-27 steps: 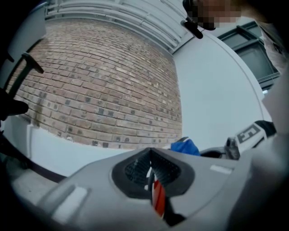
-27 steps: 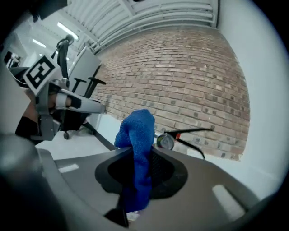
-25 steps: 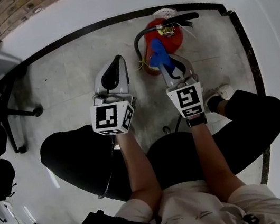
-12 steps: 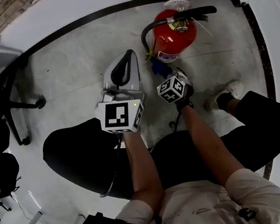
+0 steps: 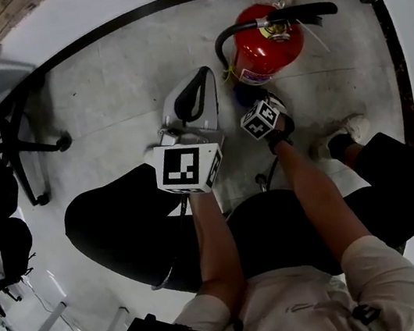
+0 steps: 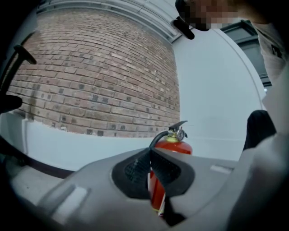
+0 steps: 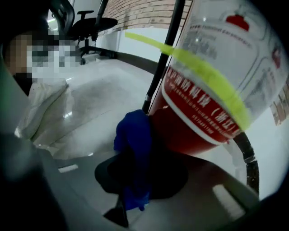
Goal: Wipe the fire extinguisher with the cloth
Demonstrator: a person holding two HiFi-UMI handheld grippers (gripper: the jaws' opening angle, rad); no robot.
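Parking the left gripper (image 6: 150, 158) in the air just left of the fire extinguisher (image 5: 269, 43), jaws pressed together on nothing, probably to stay out of the wiping path. Extending the left forearm straight ahead over the floor (image 5: 99, 92), jaws pointing toward the cylinder. Working with the extinguisher standing upright near the far right corner of the floor, close to the black skirting (image 5: 125, 15), its near side open to reach. Pinching the blue cloth (image 7: 133, 135) in the right gripper (image 7: 137, 173) and pressing the bunched fabric against the lower red band beneath the label, apparently for rubbing that zone. Reaching the right arm forward and low, wrist rolled, marker cube (image 5: 261, 119) tilting.
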